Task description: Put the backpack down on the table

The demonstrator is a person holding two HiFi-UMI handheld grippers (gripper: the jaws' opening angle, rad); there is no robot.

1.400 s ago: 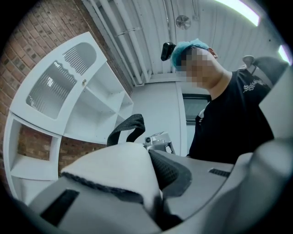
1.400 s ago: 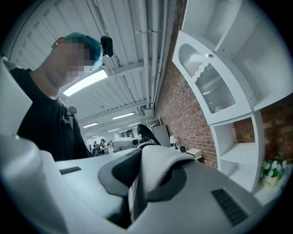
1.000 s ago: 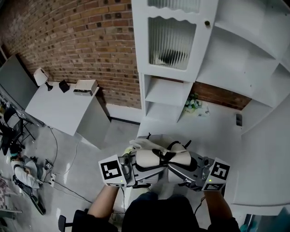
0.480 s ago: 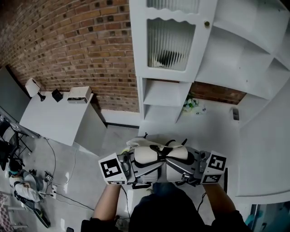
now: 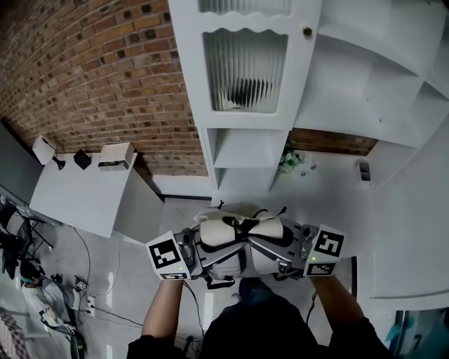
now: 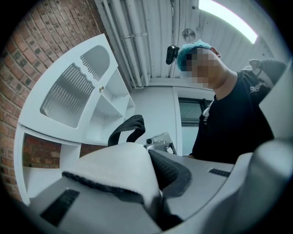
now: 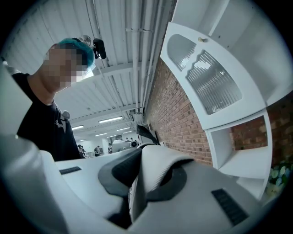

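White padding backed with dark mesh, pinched tight between the grey jaws of the left gripper: one shoulder strap of the backpack, clenched with no gap showing. Same grip on the other side, right gripper clamped shut on a second white strap, mesh lining bulging out to either side of the jaws. Just past the left jaws, a black webbing loop standing upright off the top of the pack

From the head view: pack held up between left gripper and right gripper, straps facing up and meeting in the middle, marker cubes out at either flank. Close against the person's dark shirt, over the near end of the white table as far as that view shows; contact between pack and tabletop impossible to judge

Farther out on the table, a small green plant and, well apart to its right, a small dark object. Behind those, a white cabinet with a ribbed glass door and open shelves beneath. Off to the left, a brick wall and a grey desk carrying a few small things
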